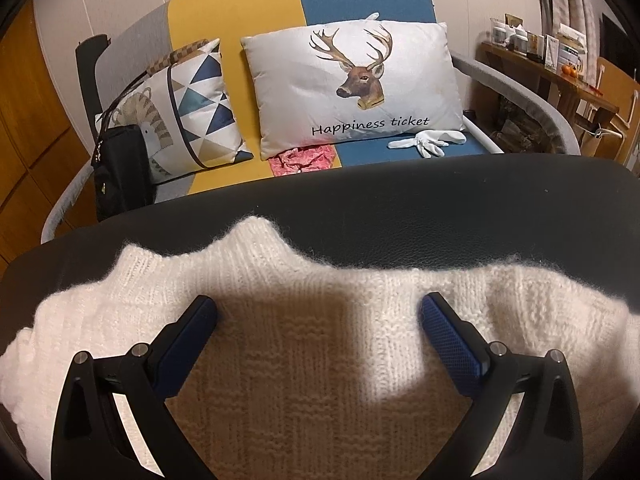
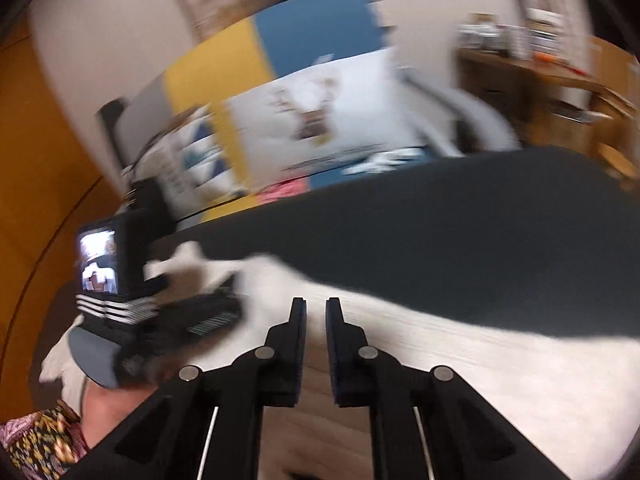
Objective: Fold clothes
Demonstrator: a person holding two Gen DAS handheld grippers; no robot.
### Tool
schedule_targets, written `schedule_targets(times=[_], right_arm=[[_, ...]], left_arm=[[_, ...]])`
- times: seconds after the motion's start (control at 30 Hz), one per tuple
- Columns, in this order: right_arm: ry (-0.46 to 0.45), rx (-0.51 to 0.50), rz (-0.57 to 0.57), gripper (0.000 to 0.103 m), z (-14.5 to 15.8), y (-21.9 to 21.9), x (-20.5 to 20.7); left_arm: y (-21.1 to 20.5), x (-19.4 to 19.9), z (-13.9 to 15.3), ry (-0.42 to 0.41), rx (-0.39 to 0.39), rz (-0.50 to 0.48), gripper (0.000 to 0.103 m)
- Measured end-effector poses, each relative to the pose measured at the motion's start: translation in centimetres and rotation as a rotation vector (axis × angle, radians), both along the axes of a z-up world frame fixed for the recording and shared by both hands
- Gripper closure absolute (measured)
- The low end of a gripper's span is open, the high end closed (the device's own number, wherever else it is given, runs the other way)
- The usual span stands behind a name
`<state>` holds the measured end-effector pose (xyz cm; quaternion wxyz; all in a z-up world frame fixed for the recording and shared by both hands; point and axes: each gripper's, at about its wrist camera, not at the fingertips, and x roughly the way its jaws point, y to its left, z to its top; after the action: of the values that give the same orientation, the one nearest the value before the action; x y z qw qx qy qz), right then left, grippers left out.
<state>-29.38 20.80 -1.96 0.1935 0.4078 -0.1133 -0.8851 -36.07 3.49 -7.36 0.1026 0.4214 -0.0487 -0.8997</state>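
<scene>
Black fingers of my left gripper (image 1: pixel 319 312) are standing wide apart, hovering low over the white sweater (image 1: pixel 304 360) with nothing between them. That sweater is lying spread on the black table (image 1: pixel 440 216), its far edge rumpled into a wavy line short of the table's far rim. My right gripper (image 2: pixel 316 312) is showing its fingers nearly together, only a narrow slit between them; the view is blurred, so I am not seeing any cloth caught there. I am judging that a fold is in hand, though how many layers are lying here I cannot tell. Next I am needing a firm pinch on an edge, lifted evenly so the knit is not stretching.
</scene>
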Motion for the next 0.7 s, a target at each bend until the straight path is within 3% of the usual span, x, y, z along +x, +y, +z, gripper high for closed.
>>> schedule_targets(times=[0.1, 0.23, 0.33, 0.57, 0.6, 0.7], right_arm=[[-0.061, -0.002, 0.053, 0.099, -1.0, -2.5, -2.8], [-0.142, 0.104, 0.022, 0.102, -3.0, -2.9, -5.1], [-0.158, 0.075, -0.002, 0.103, -3.6, -1.9, -5.9], [-0.099, 0.113, -0.031, 0.103, -3.7, -2.6, -5.6], [-0.098, 0.105, -0.033, 0.103, -3.7, -2.5, -5.7], [-0.086, 0.055, -0.032, 0.103, -3.9, -1.8, -5.7]], left_arm=[[-0.3, -0.1, 0.0, -0.002, 0.022, -0.001, 0.001], [-0.6, 0.0, 0.1, -0.003, 0.061, -0.01, 0.001], [-0.8, 0.1, 0.4, -0.002, 0.096, -0.022, 0.001], [-1.2, 0.4, 1.1, 0.0, 0.176, -0.051, 0.001], [-1.1, 0.8, 1.8, 0.037, 0.232, -0.09, 0.002], [0.5, 1.1, 2.6, 0.068, 0.272, -0.174, 0.002]])
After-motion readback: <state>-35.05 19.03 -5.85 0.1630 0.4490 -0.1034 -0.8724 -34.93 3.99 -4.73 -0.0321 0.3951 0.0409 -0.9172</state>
